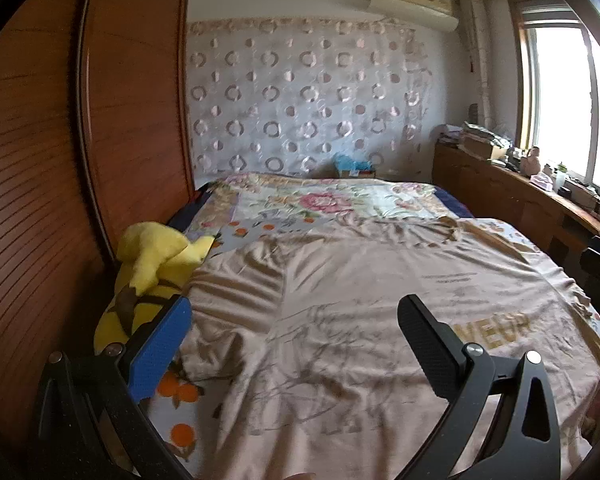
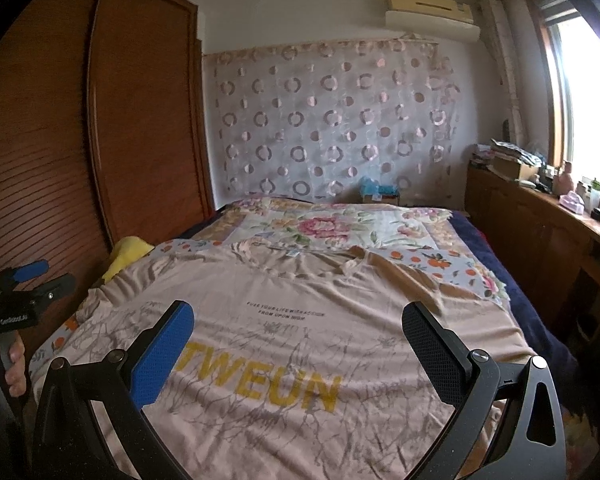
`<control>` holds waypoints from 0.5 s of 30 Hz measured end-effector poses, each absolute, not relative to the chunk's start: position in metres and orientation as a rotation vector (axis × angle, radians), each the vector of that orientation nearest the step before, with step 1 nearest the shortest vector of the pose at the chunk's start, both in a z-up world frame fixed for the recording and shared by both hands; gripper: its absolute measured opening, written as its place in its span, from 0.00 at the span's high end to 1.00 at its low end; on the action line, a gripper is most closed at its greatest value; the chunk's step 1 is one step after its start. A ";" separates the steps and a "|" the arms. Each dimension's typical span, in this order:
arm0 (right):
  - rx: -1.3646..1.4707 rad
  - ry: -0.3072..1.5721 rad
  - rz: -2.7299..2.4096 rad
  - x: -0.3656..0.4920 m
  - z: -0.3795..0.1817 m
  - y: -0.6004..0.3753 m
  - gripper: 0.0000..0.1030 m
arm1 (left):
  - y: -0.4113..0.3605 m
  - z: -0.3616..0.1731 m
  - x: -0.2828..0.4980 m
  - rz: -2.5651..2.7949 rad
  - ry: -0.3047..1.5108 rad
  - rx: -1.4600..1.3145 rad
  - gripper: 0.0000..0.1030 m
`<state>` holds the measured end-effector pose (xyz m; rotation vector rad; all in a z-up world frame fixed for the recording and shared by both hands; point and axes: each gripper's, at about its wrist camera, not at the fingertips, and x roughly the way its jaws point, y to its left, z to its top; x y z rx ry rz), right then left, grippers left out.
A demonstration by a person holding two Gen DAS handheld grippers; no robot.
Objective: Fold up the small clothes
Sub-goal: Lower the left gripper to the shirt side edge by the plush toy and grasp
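A beige T-shirt (image 2: 300,320) with yellow lettering lies spread flat on the bed, front up, collar toward the far wall. In the left wrist view the same T-shirt (image 1: 360,320) fills the foreground, its left sleeve rumpled. My left gripper (image 1: 294,320) hovers open over the shirt's left side, nothing between its blue and black pads. My right gripper (image 2: 298,326) hangs open above the shirt's lower middle, empty. The left gripper (image 2: 24,280) also shows at the left edge of the right wrist view, held by a hand.
A yellow plush toy (image 1: 152,264) lies at the bed's left edge against a brown wardrobe (image 1: 40,160). A floral quilt (image 2: 332,224) covers the bed's far half. A cluttered wooden cabinet (image 2: 540,216) runs under the window at right.
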<state>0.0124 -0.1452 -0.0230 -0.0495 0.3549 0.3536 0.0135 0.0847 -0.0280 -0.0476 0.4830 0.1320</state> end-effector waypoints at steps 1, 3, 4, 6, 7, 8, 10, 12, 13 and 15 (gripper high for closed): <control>-0.055 0.358 0.361 0.013 -0.023 -0.143 0.00 | 0.089 -0.031 0.015 0.136 0.490 -0.050 0.00; -0.069 0.365 0.379 0.016 -0.024 -0.139 0.00 | 0.097 -0.036 0.018 0.138 0.507 -0.050 0.00; -0.077 0.369 0.387 0.017 -0.025 -0.138 0.00 | 0.101 -0.039 0.019 0.136 0.516 -0.048 0.00; -0.091 0.385 0.405 0.022 -0.028 -0.136 0.00 | 0.109 -0.045 0.022 0.139 0.539 -0.040 0.00; -0.095 0.396 0.415 0.025 -0.029 -0.138 0.00 | 0.114 -0.049 0.024 0.143 0.554 -0.032 0.00; -0.101 0.410 0.429 0.029 -0.031 -0.137 0.00 | 0.120 -0.052 0.026 0.146 0.564 -0.028 0.00; -0.117 0.448 0.450 0.037 -0.038 -0.134 0.00 | 0.132 -0.058 0.030 0.160 0.597 -0.022 0.00; -0.136 0.488 0.473 0.045 -0.044 -0.132 0.00 | 0.146 -0.066 0.036 0.161 0.638 -0.023 0.00; -0.142 0.501 0.480 0.047 -0.046 -0.131 0.00 | 0.150 -0.068 0.039 0.159 0.645 -0.024 0.00; -0.157 0.529 0.492 0.053 -0.046 -0.131 0.00 | 0.162 -0.072 0.043 0.161 0.661 -0.028 0.00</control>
